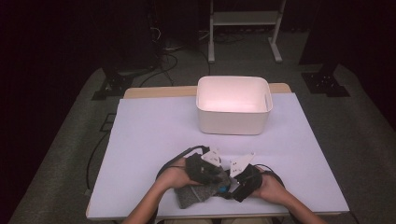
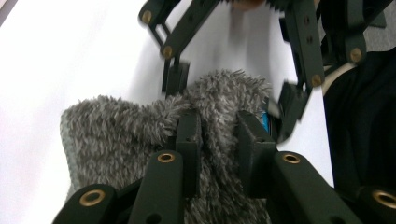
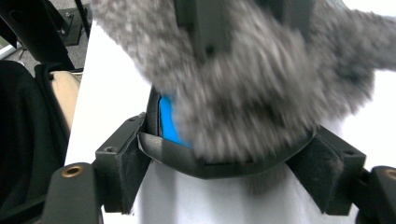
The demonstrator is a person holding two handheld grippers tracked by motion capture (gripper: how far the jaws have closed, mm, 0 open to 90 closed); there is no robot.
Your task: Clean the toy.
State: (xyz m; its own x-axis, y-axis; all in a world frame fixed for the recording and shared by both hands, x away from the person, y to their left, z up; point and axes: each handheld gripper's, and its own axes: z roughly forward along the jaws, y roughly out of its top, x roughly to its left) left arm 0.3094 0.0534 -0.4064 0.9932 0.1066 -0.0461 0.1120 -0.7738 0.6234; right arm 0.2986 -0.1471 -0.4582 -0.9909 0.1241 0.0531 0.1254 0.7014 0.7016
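I see a fuzzy grey sock [image 1: 196, 193] lying rumpled on the near edge of the white table, its cuff bunched upward with a blue patch [image 3: 169, 122] showing inside.

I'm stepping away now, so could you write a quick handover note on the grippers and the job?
Left gripper: shut on the fuzzy grey sock, pinching a fold of it.
Right gripper: jaws wide at the sock's end, around a blue-lined dark piece; grip unclear.
The sock lies on the table at the near edge.
The white bin looks empty.
Left to do: probably finish with the sock and bin it.
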